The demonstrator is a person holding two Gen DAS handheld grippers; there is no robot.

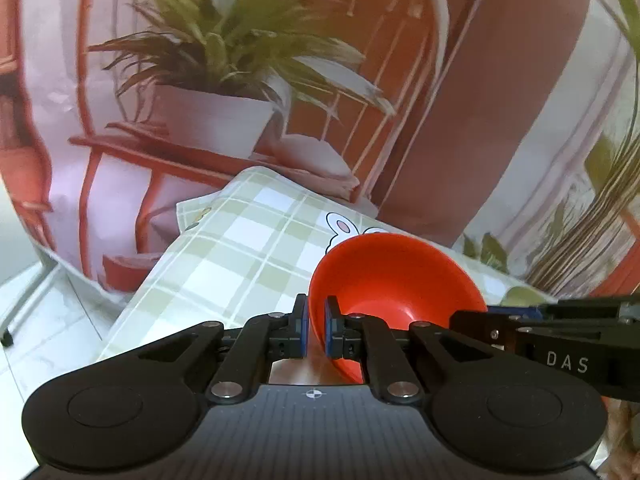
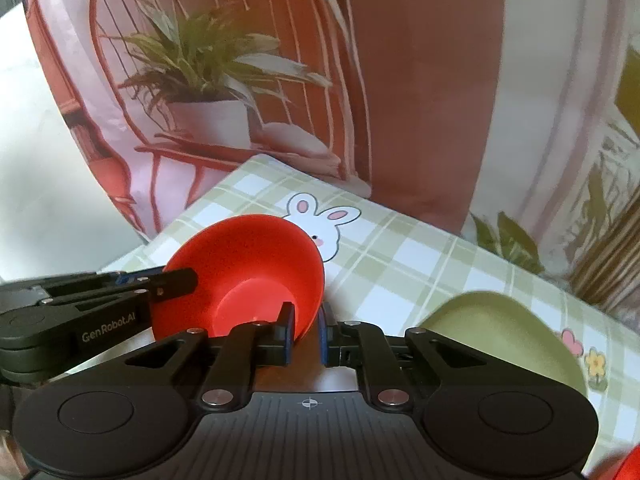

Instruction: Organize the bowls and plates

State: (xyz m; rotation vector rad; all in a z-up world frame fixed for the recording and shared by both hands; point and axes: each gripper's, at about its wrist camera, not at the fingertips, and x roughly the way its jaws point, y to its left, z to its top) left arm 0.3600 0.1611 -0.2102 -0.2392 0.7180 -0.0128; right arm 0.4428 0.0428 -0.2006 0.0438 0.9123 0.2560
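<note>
A red bowl (image 1: 396,276) is held up above the checked tablecloth (image 1: 240,248) between both grippers. My left gripper (image 1: 316,326) is shut on the bowl's left rim. My right gripper (image 2: 306,330) is shut on the bowl's (image 2: 248,268) right rim. Each gripper shows in the other's view: the right one (image 1: 552,332) and the left one (image 2: 92,300). A green plate (image 2: 504,332) lies on the cloth (image 2: 400,272) to the right, partly hidden behind my right gripper.
A printed backdrop with a potted plant (image 1: 224,80) and red chair hangs behind the table. The table's left edge (image 1: 132,300) drops to a pale floor. A red object (image 2: 630,468) shows at the bottom right corner.
</note>
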